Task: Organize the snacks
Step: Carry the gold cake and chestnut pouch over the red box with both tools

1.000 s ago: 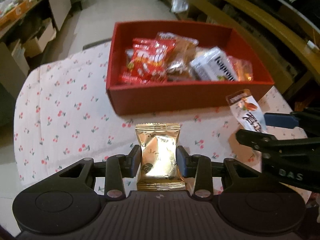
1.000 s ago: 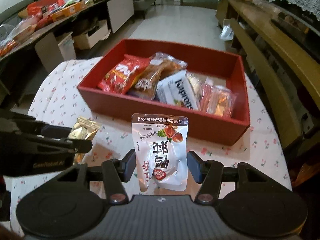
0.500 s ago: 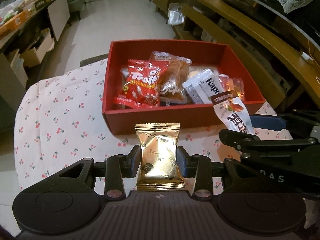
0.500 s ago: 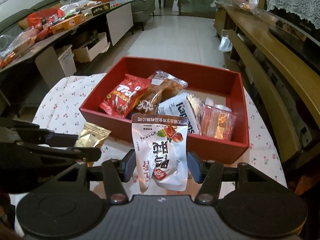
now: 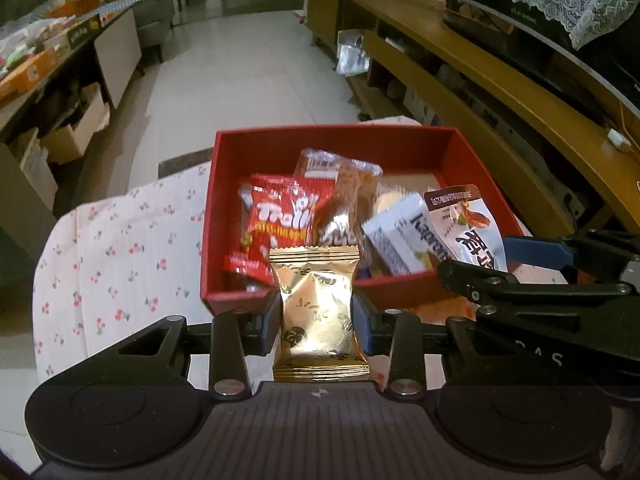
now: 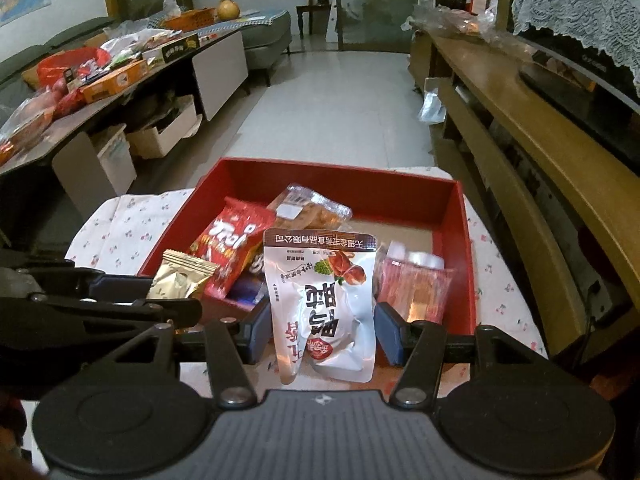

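Both tongs raised nearer red box [image 5: 280, 144], left tongs [image 5: 316, 322] pinching gold packet [image 5: 318, 312], right tongs [image 6: 324, 330] white pouch [image 6: 324, 304]

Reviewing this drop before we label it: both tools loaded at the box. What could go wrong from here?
1. The left tool and right tool sit close side by side at the red box; they could bump on release.
2. The gold packet seems to be barely past the near wall and might drop outside.
3. The white pouch hangs over piled snacks, so it may slide off them.
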`<state>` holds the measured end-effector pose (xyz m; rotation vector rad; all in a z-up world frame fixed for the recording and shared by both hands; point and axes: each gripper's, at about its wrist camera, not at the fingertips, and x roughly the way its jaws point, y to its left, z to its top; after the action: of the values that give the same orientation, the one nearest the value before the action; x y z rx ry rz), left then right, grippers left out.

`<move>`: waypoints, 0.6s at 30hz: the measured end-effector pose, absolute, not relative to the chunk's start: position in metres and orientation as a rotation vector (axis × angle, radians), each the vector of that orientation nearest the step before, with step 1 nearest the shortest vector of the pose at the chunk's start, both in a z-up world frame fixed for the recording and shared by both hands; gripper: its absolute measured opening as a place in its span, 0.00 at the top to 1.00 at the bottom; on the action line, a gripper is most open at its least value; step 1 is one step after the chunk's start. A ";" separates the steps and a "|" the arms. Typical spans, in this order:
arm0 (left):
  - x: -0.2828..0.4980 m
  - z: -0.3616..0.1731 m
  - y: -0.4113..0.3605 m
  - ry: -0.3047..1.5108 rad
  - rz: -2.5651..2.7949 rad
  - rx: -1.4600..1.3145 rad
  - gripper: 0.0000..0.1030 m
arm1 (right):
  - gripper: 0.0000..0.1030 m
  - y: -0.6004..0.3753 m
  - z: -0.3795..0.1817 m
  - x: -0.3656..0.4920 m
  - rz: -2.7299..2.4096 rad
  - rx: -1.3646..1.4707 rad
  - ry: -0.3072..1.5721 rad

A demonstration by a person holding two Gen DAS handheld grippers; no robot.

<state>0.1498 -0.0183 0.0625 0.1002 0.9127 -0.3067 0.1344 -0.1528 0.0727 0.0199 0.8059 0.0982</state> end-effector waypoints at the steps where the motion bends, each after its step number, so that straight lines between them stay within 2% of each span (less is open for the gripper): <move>1: 0.152 0.063 -0.019 0.911 -0.304 0.100 0.56 | 0.30 -0.153 0.073 0.137 0.096 0.022 0.804; 18: 0.201 0.071 -0.037 0.875 -0.269 0.104 0.56 | 0.30 -0.166 0.078 0.187 0.055 0.052 0.773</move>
<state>0.2012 -0.0367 0.0712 0.1043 0.8753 -0.2694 0.1870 -0.1663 0.0781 0.0515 0.7731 0.0548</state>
